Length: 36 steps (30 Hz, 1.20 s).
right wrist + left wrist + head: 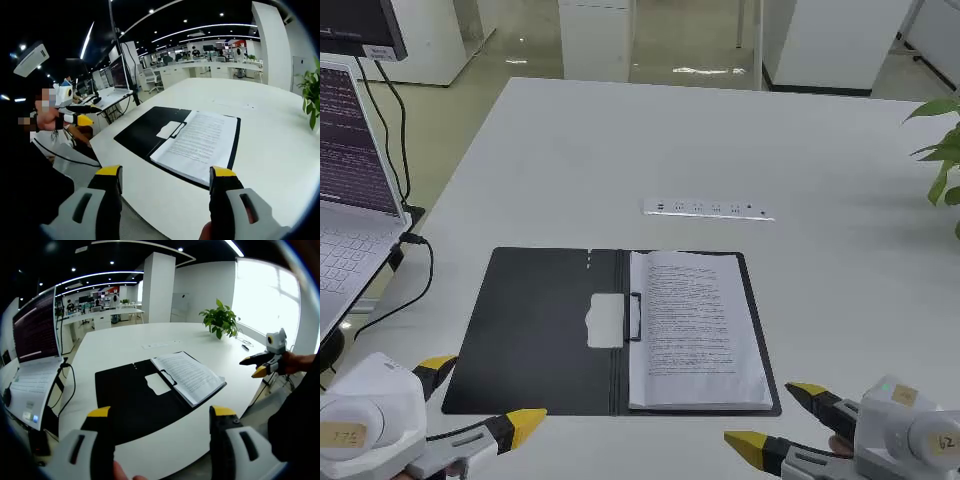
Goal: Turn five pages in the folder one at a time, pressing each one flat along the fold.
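Note:
A black folder point(535, 330) lies open on the white table point(650, 150), with a stack of printed pages point(692, 325) clipped on its right half. The folder point(135, 400) and pages point(187, 375) sit ahead of my left gripper point(161, 415), which is open with nothing between its yellow-tipped jaws. My right gripper point(166, 172) is open too, facing the pages point(200, 140) and folder point(145, 130). In the head view the left gripper point(480, 395) hovers off the folder's near left corner and the right gripper point(780, 415) off its near right corner.
An open laptop point(345, 190) with cables stands at the table's left edge. A white power strip point(708, 209) lies beyond the folder. A potted plant point(942, 150) is at the far right. The near table edge is close to both grippers.

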Motion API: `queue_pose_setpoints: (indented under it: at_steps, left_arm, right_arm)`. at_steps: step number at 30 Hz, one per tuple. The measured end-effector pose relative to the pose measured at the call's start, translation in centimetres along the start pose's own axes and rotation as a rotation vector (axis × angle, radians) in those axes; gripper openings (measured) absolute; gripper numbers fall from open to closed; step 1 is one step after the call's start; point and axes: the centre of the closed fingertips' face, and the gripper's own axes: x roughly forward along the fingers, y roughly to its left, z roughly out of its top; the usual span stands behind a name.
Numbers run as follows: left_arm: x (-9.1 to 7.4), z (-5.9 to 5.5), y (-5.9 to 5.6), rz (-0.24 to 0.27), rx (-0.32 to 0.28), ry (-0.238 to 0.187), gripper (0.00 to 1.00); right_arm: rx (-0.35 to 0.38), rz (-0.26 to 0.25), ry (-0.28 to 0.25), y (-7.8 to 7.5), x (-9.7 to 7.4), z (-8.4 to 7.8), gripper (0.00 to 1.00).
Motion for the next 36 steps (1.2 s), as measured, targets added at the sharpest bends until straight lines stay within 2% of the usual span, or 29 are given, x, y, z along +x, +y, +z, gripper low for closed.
queue_pose_setpoints:
  at_steps: [8, 28, 36]
  left_arm:
    - [0.09, 0.06, -0.18, -0.003, 0.0, -0.001, 0.77]
    - [0.22, -0.21, 0.55, 0.008, -0.017, -0.001, 0.77]
    - [0.5, 0.13, 0.35, 0.003, -0.013, -0.002, 0.77]
  right_arm:
    - [0.005, -0.009, -0.003, -0.41, -0.22, -0.08, 0.7]
    - [0.005, -0.013, 0.012, -0.64, -0.03, -0.21, 0.7]
    - [0.014, -0.019, 0.007, -0.95, -0.2, -0.23, 0.7]
